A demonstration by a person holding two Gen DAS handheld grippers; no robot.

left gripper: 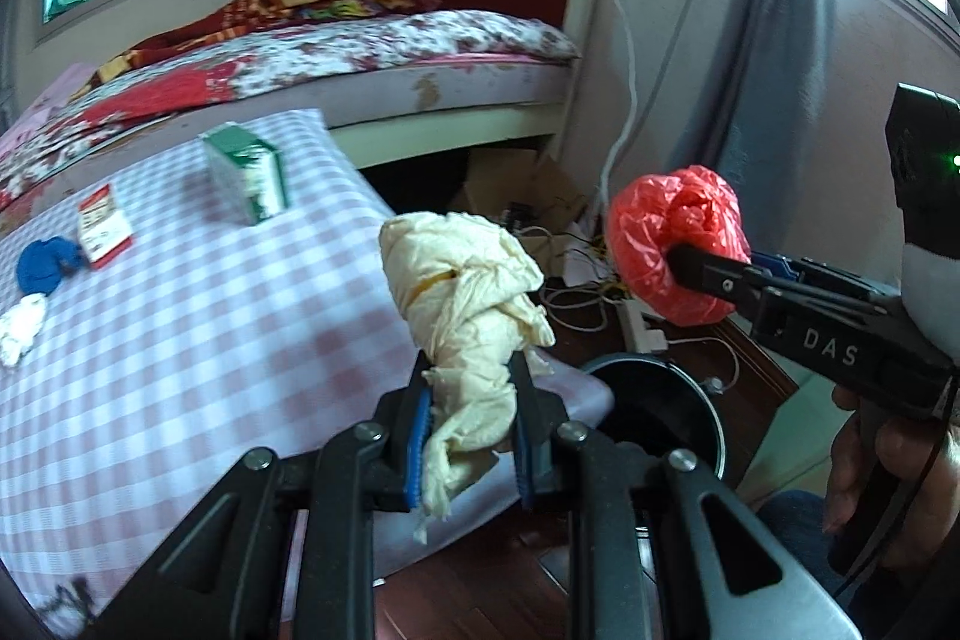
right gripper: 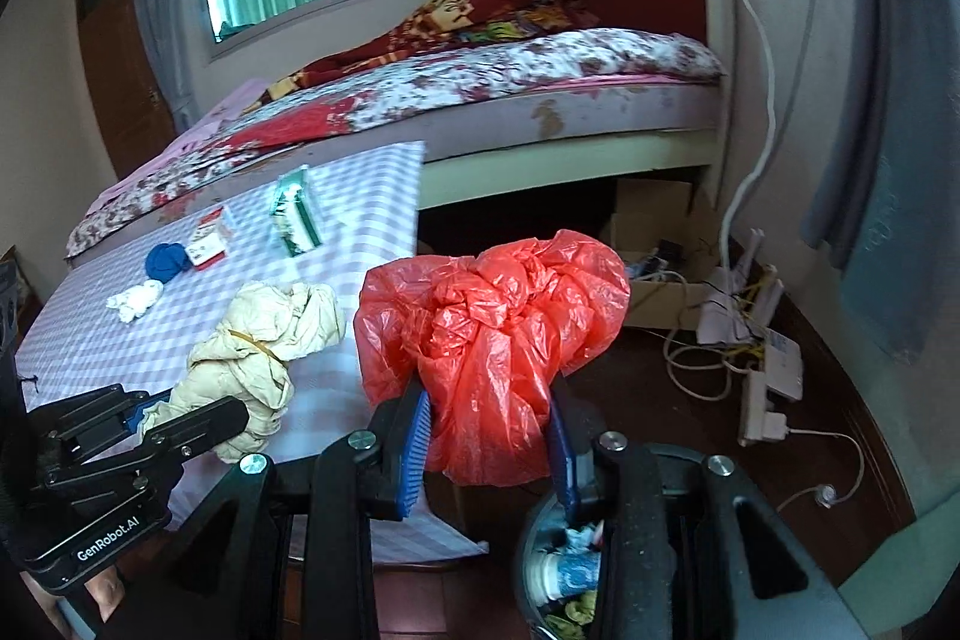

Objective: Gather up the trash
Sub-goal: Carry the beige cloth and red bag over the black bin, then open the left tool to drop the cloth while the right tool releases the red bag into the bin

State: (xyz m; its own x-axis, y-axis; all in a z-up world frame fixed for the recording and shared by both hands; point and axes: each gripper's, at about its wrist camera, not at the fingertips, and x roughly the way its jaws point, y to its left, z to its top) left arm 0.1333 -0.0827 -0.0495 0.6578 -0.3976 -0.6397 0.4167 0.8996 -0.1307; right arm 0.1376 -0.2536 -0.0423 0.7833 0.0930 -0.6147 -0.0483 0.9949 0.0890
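**Both tongs hold trash near the bin**

The left tongs (left gripper: pixel 468 430) are clamped on a cream paper bundle (left gripper: pixel 468 292) above the checkered surface (left gripper: pixel 180 340) edge. The right tongs (right gripper: pixel 489 448) are clamped on a red plastic bag (right gripper: pixel 492 334), over the dark trash bin (right gripper: pixel 534 550).

You hold a cream crumpled plastic bag (left gripper: pixel 468 292) and a red crumpled plastic bag (right gripper: pixel 498 334) aloft; round black bin (left gripper: pixel 660 400) sits below.
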